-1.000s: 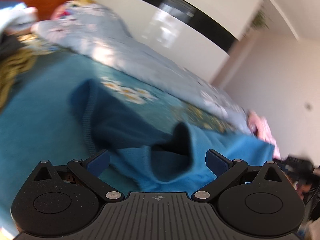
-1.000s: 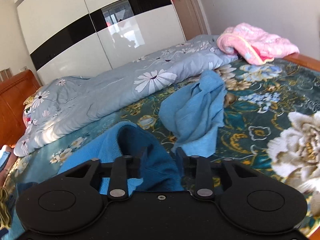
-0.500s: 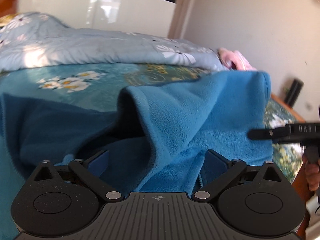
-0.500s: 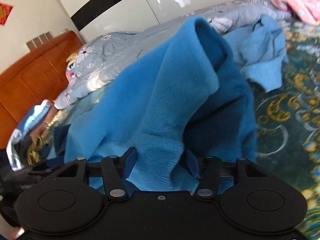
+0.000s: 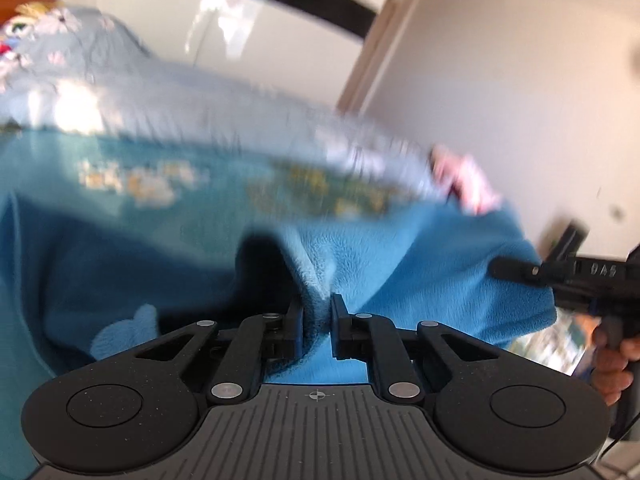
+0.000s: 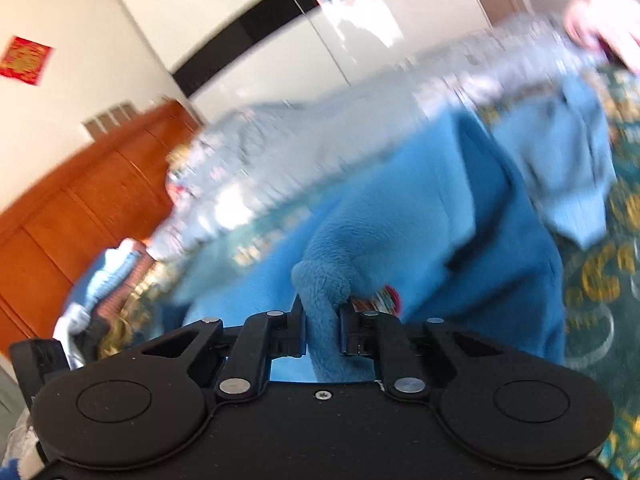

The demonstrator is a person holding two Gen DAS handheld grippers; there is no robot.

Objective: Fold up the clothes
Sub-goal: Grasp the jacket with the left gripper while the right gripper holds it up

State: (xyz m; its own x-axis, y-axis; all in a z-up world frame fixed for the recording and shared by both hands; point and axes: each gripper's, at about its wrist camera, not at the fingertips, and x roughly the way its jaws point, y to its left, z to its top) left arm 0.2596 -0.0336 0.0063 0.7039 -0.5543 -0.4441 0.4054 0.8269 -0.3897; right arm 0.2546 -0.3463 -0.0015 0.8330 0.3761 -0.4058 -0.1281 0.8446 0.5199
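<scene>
The left gripper (image 5: 318, 312) is closed to a narrow gap, pinching a fold of the fuzzy blue fleece garment (image 5: 400, 264). The right gripper (image 6: 322, 320) is likewise clamped on a rolled edge of the same fleece (image 6: 400, 208), which hangs stretched between the two tools above the teal floral bedspread (image 5: 120, 160).

Only the left view shows the right tool from outside, at far right, gripping the fleece corner. Only the right view shows the orange wooden headboard (image 6: 80, 200) at left, the pale blue cloth (image 6: 568, 160) lying at right, and the red wall decoration (image 6: 25, 60). Both are motion-blurred.
</scene>
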